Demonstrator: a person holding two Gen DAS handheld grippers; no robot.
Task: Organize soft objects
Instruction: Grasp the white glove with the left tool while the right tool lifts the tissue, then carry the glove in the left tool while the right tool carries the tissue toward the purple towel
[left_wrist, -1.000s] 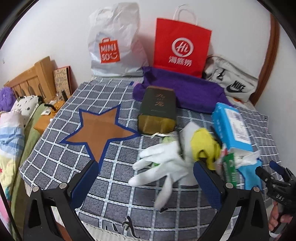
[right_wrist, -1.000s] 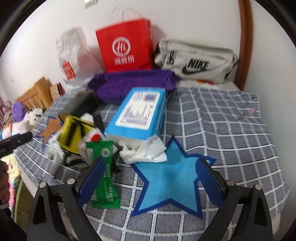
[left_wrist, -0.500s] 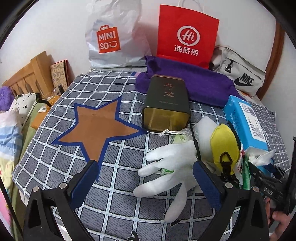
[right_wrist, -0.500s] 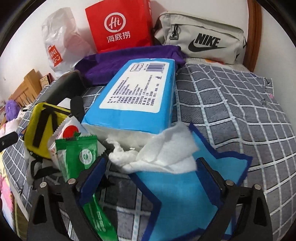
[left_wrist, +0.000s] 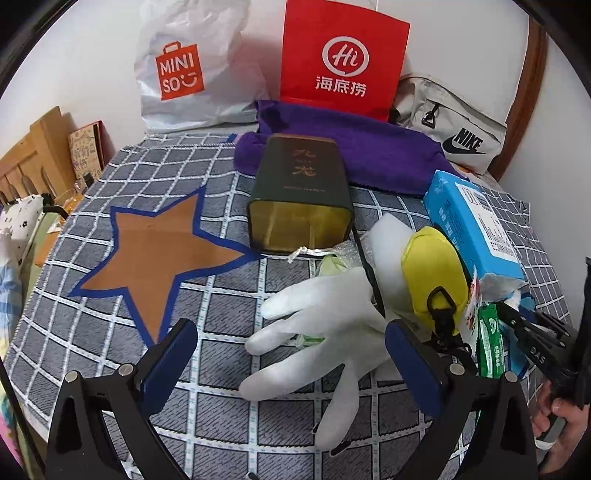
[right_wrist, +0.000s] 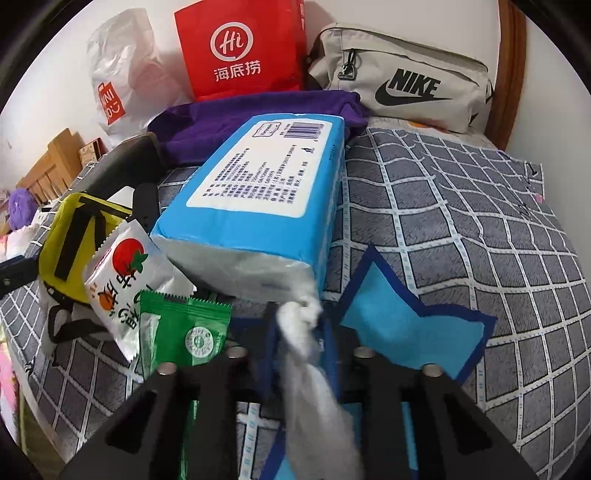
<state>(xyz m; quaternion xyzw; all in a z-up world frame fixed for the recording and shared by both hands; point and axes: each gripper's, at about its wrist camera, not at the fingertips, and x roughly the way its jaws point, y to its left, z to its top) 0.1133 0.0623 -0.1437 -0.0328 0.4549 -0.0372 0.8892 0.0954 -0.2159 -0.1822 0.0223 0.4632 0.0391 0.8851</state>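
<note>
White tissue (right_wrist: 306, 354) is being pinched between the just-closed jaws of the right gripper (right_wrist: 300, 350), trailing from the blue tissue pack (right_wrist: 258, 192) over the blue star (right_wrist: 413, 328). Left gripper (left_wrist: 291, 354) is hovering wide open around the white glove (left_wrist: 325, 332).

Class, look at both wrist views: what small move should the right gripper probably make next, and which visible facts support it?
Probably a gentle pull back. The right gripper has just been closing and now pinches the white tissue, which still hangs from the open end of the blue tissue pack; pulling should free the sheet. The left gripper waits open above the white glove.
</note>
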